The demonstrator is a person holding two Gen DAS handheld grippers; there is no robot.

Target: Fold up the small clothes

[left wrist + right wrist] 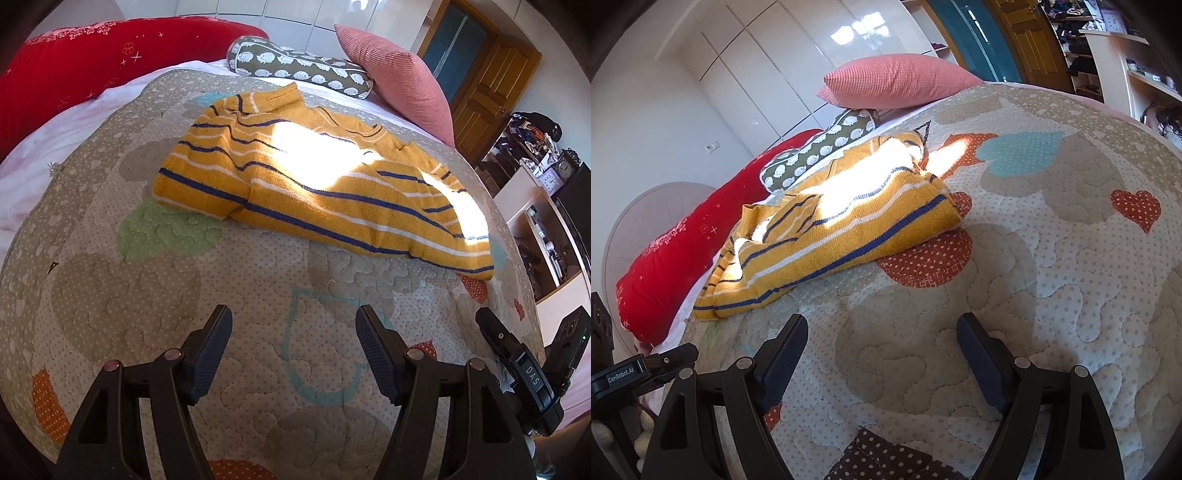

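A small yellow sweater point(314, 184) with blue and white stripes lies folded over on the quilted bed cover point(147, 314), a bright sun patch across it. My left gripper point(293, 325) is open and empty, held over the quilt a little short of the sweater's near edge. In the right wrist view the same sweater point(849, 236) lies up and left of my right gripper point(882, 328), which is open and empty over the quilt point(1052, 277). The right gripper also shows at the right edge of the left wrist view point(532, 369).
A red pillow point(74, 74), a hedgehog-print bolster point(303, 68) and a pink cushion point(402, 77) line the bed's far side. White wardrobes point(757, 74), a wooden door point(491, 88) and cluttered shelves point(535, 206) stand beyond. A dark dotted cloth point(882, 458) lies under the right gripper.
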